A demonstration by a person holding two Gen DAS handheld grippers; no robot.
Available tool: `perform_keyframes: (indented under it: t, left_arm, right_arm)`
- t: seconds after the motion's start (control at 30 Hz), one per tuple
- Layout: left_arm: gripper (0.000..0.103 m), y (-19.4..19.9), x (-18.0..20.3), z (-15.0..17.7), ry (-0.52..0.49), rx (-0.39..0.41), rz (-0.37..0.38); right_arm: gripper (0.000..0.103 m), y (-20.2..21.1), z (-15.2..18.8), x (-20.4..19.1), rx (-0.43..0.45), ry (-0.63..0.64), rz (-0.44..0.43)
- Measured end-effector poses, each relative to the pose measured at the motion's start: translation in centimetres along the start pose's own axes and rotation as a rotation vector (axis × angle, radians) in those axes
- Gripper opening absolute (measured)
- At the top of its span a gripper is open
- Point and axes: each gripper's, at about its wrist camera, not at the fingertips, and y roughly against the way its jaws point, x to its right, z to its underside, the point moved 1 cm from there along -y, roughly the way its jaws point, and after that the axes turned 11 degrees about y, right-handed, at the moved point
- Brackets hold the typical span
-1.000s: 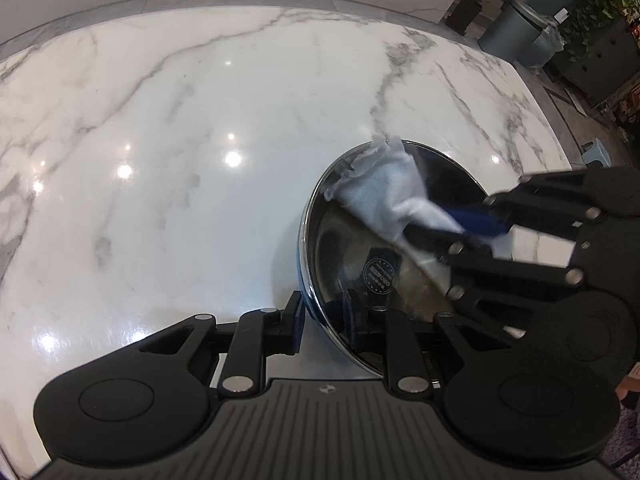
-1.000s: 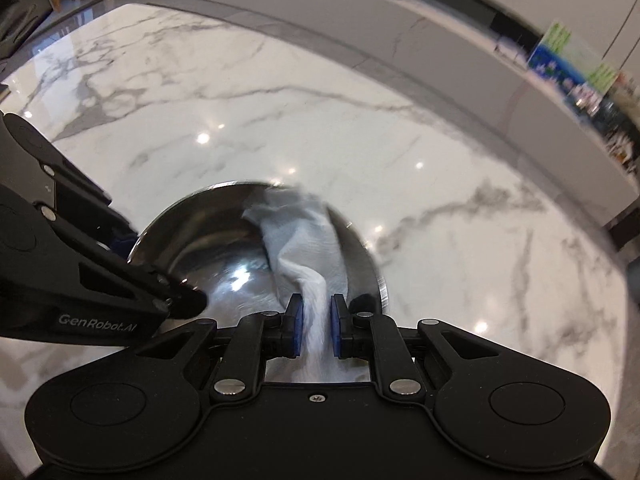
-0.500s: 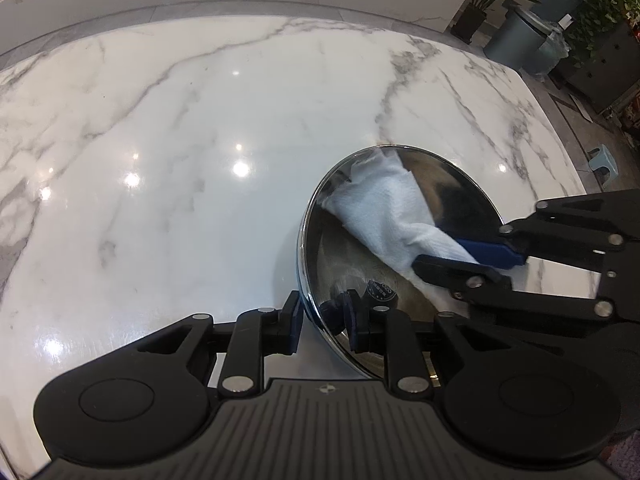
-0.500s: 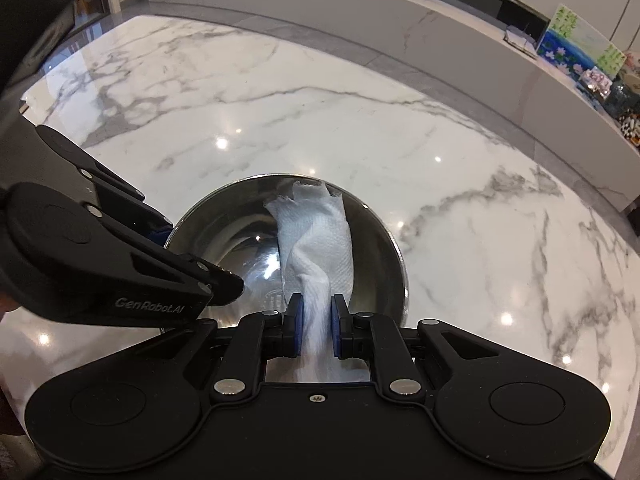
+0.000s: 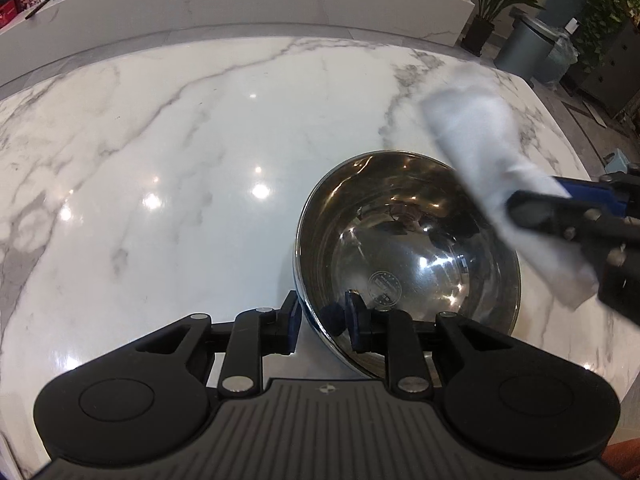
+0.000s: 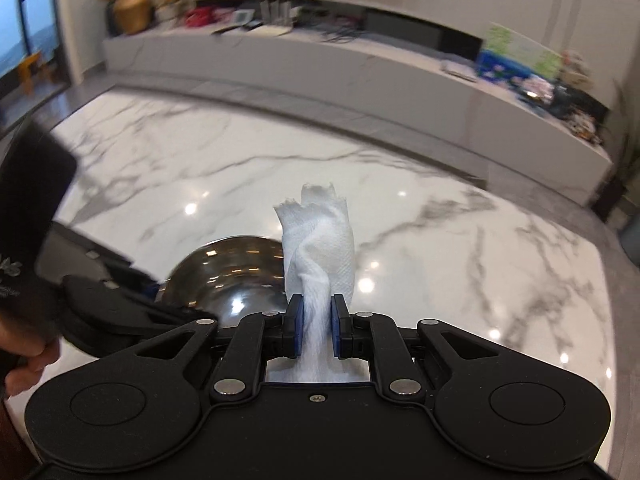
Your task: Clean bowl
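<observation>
The shiny round stainless-steel bowl (image 5: 408, 256) sits on the white grey-veined marble table (image 5: 180, 152), and everything turns on it; the left gripper (image 5: 322, 320) has the bowl's near rim between its blue pads, one pad outside the wall and one inside, clamped on that rim, and I'd say that is purely to pin the bowl so it cannot skate on the polished stone; the right gripper (image 6: 316, 330) has its jaws pinched tight on the crumpled white paper towel (image 6: 318, 248), whose loose torn end stands up beyond the fingertips, the part that does the wiping; seen from the left wrist camera, the towel hangs in the air above the bowl's far right edge, clear of the metal, blurred with motion; a hand (image 6: 24, 356) shows at the left edge of the right wrist view, beside the bowl

Against half a second ago, the change is plain; then the towel lay draped down inside the bowl against its wall, now it is lifted out and the inside shows bare, with only reflections and a round stamp at the bottom; the left grip on the rim has not shifted; to my eye a wiping pass has ended, though whether another follows I cannot tell
</observation>
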Motion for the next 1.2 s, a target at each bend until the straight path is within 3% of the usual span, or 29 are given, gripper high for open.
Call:
perform_keyframes:
  t: [0.2, 0.8, 0.83, 0.93, 1.07, 1.2]
  left_arm:
    - [0.021, 0.2, 0.0, 0.2, 0.017, 0.008, -0.008]
    - [0.022, 0.4, 0.1, 0.7, 0.036, 0.028, -0.008]
    - [0.022, 0.4, 0.2, 0.7, 0.035, 0.028, -0.009]
    - [0.023, 0.4, 0.2, 0.8, 0.04, 0.028, -0.01]
    - [0.024, 0.4, 0.1, 0.9, 0.06, 0.033, -0.009]
    - [0.024, 0.2, 0.2, 1.0, 0.06, 0.033, -0.015]
  right_arm:
    - [0.012, -0.5, 3.0, 1.3, -0.044, -0.069, 0.086]
    - [0.014, -4.7, 6.6, 1.1, -0.077, -0.135, 0.058]
    - [0.016, -4.7, 6.7, 1.1, -0.081, -0.136, 0.055]
    - [0.041, -4.6, 7.1, 1.1, -0.094, -0.148, 0.05]
    - [0.043, -4.0, 7.6, 1.1, -0.058, -0.138, 0.085]
    - [0.043, -4.4, 8.0, 1.2, -0.077, -0.162, 0.075]
